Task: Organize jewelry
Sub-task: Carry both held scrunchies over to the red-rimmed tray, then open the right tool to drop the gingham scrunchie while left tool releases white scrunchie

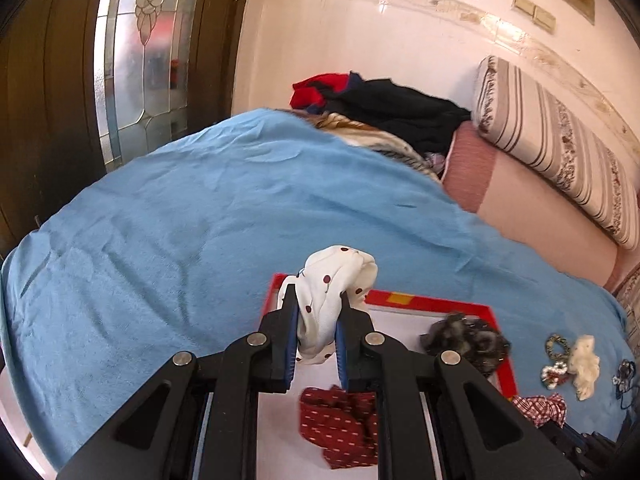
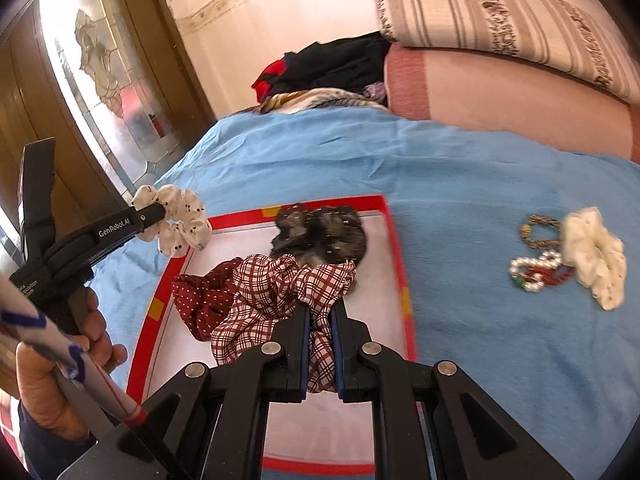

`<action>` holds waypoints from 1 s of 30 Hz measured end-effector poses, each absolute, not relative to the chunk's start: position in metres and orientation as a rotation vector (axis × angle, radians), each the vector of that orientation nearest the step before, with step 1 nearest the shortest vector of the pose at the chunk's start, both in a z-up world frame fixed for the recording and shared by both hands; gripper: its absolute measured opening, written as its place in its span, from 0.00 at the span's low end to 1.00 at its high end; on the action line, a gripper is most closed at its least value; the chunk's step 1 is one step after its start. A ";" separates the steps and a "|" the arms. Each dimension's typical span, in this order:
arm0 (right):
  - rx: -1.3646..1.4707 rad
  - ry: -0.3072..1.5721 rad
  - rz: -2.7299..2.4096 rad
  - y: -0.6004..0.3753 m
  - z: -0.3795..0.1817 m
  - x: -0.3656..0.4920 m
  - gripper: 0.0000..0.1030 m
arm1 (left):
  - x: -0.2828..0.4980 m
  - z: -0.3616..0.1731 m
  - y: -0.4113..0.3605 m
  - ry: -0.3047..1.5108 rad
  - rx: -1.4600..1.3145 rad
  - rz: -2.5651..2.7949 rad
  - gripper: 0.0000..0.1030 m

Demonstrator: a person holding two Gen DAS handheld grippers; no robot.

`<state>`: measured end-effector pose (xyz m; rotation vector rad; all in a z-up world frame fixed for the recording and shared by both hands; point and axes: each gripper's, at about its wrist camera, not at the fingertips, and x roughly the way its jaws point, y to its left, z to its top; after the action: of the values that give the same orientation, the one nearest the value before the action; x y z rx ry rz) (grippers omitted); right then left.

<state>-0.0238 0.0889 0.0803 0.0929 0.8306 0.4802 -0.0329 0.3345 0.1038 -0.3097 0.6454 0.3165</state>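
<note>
Both our grippers carry scrunchies over the red-rimmed tray (image 2: pixel 394 240) on the blue bed cover (image 1: pixel 180 208): left gripper (image 1: pixel 318 312) fingers pinch a white dotted scrunchie (image 1: pixel 332 280), right gripper (image 2: pixel 320 316) fingers pinch a red plaid scrunchie (image 2: pixel 264 292). Tray already holds a dark red dotted scrunchie (image 2: pixel 200 300) and a grey-black scrunchie (image 2: pixel 320 232). Off to the right on the bed lie a cream scrunchie (image 2: pixel 596 260), a pearl bracelet (image 2: pixel 532 272) and a beaded bracelet (image 2: pixel 540 232), well apart from the tray. Risks, we judge: letting go too early near the rim drops fabric onto the bed; plaid folds could snag the pads and drag; the two grippers crowd each other over one tray. Tray's near edge is hidden behind the right gripper, bracelets are blurred, and small dark items at the left view's right edge can't be made out.
</note>
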 end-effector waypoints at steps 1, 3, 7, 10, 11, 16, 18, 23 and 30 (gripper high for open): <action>0.089 0.836 0.480 0.092 0.078 -0.021 0.10 | -0.031 0.100 0.335 0.658 -0.294 0.326 0.13; 0.083 0.849 0.479 0.096 0.073 -0.018 0.10 | -0.026 0.093 0.335 0.685 -0.281 0.331 0.13; 0.072 0.879 0.468 0.102 0.061 -0.009 0.10 | -0.019 0.081 0.332 0.724 -0.265 0.344 0.13; 0.064 0.897 0.458 0.105 0.055 -0.005 0.10 | -0.014 0.076 0.330 0.736 -0.255 0.350 0.13; 0.061 0.901 0.455 0.107 0.054 -0.004 0.10 | -0.012 0.075 0.328 0.742 -0.245 0.353 0.13; 0.052 0.926 0.433 0.107 0.045 0.003 0.10 | -0.007 0.069 0.324 0.762 -0.233 0.355 0.14; 0.051 0.935 0.430 0.108 0.042 0.005 0.10 | -0.006 0.067 0.324 0.766 -0.233 0.359 0.14; 0.047 0.948 0.427 0.111 0.038 0.006 0.10 | -0.005 0.066 0.325 0.768 -0.234 0.361 0.14; 0.043 0.961 0.423 0.112 0.033 0.006 0.11 | -0.004 0.067 0.322 0.759 -0.224 0.363 0.24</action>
<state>0.0059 0.1123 0.0328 0.0432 0.9611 0.4232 -0.0042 0.3215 0.0665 -0.2238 0.7589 0.3627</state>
